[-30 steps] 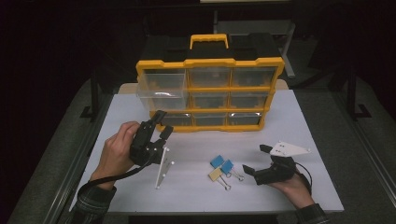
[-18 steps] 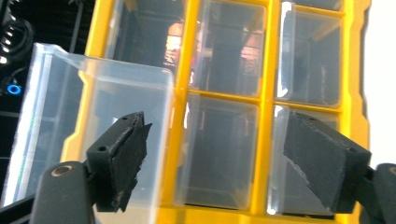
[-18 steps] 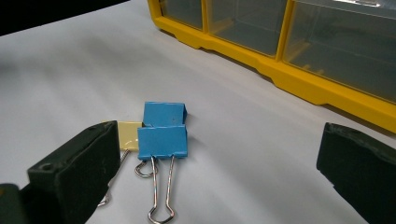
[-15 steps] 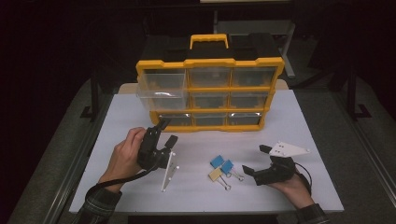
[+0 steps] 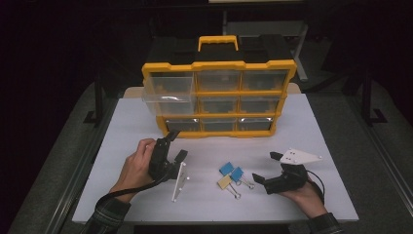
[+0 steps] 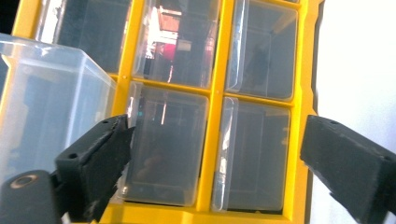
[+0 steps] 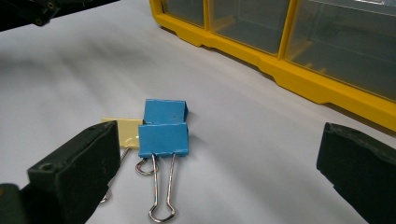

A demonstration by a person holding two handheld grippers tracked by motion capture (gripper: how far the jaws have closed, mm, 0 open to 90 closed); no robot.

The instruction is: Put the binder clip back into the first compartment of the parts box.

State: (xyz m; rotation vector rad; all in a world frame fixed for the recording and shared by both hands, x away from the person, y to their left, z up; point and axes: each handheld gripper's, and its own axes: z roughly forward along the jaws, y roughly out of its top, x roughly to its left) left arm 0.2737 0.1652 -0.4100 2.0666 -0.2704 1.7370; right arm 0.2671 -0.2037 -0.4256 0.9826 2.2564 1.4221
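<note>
1. Right gripper view: right gripper [image 7: 224,168] gapes wide, empty, binder clips [image 7: 163,133] lying just ahead between its jaws, wire handles pointing back at it.
2. Clips [image 5: 231,175] sit near the tabletop's front edge, closer to this hand.
3. Left gripper [image 5: 170,158], jaws just opened wide and empty, faces the organizer [image 5: 219,97].

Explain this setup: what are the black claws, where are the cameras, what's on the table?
A person sits at a white table, holding a two-jaw gripper in each hand. One camera looks down from above; one more rides on each gripper, looking out between its black jaws. The left gripper faces the yellow drawer organizer, whose top-left clear drawer is pulled out. Its jaws have just been opening and hold nothing. The right gripper rests open near three binder clips: two blue clips and a yellow clip. Nothing is held.
</note>
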